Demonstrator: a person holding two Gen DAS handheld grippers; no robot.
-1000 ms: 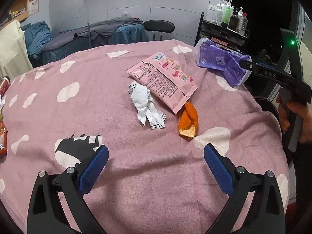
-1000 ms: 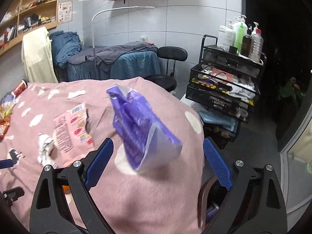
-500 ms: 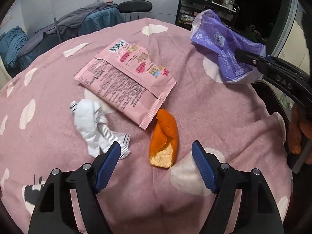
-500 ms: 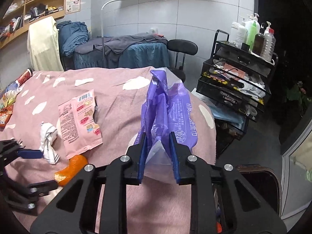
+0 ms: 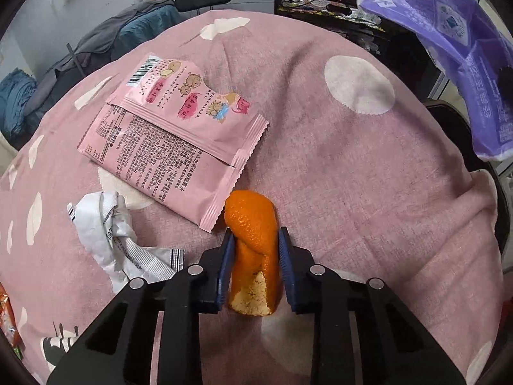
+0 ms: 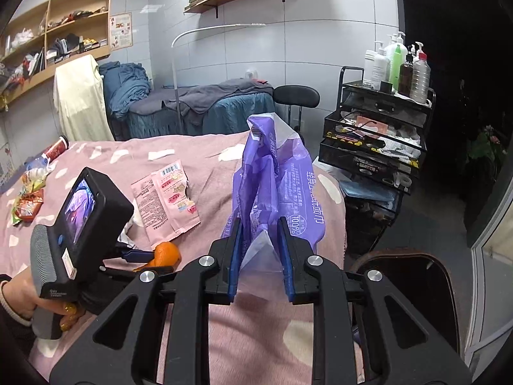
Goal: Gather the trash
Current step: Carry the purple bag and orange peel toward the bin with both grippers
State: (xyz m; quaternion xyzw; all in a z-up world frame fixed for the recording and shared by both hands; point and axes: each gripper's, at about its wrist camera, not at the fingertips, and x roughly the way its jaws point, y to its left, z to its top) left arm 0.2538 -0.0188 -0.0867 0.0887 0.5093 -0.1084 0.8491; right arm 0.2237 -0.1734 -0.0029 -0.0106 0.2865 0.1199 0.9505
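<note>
1. The left gripper (image 5: 253, 253) has its jaws closing on the orange peel (image 5: 253, 243), which lies on the pink tablecloth (image 5: 336, 160); both blue pads sit against the peel's sides, so it counts as pinched, though the squeeze is not finished.
2. The right gripper (image 6: 260, 240) is pressed together on the lower edge of the purple plastic bag (image 6: 275, 179), which stands up limp above its fingers, off the cloth.
3. Just ahead and left of the left gripper lies the pink snack wrapper (image 5: 173, 134), its corner almost touching the peel's far end. Further left sits the crumpled white wrapper (image 5: 112, 234).
4. Risk: the peel is curled and soft, so it may fold or squirt forward out of the pads as they tighten, or break when lifted.
5. Risk: the pads are low on the cloth and could catch a fold of fabric, dragging the cloth and the pink wrapper along.
6. Risk: the bag is held by a thin pinch of film; a quick swing could let it slip.
7. To the right of the right gripper, below the table edge, a dark bin (image 6: 416, 276) seems the likely drop point; a miss would land trash on the floor.
</note>
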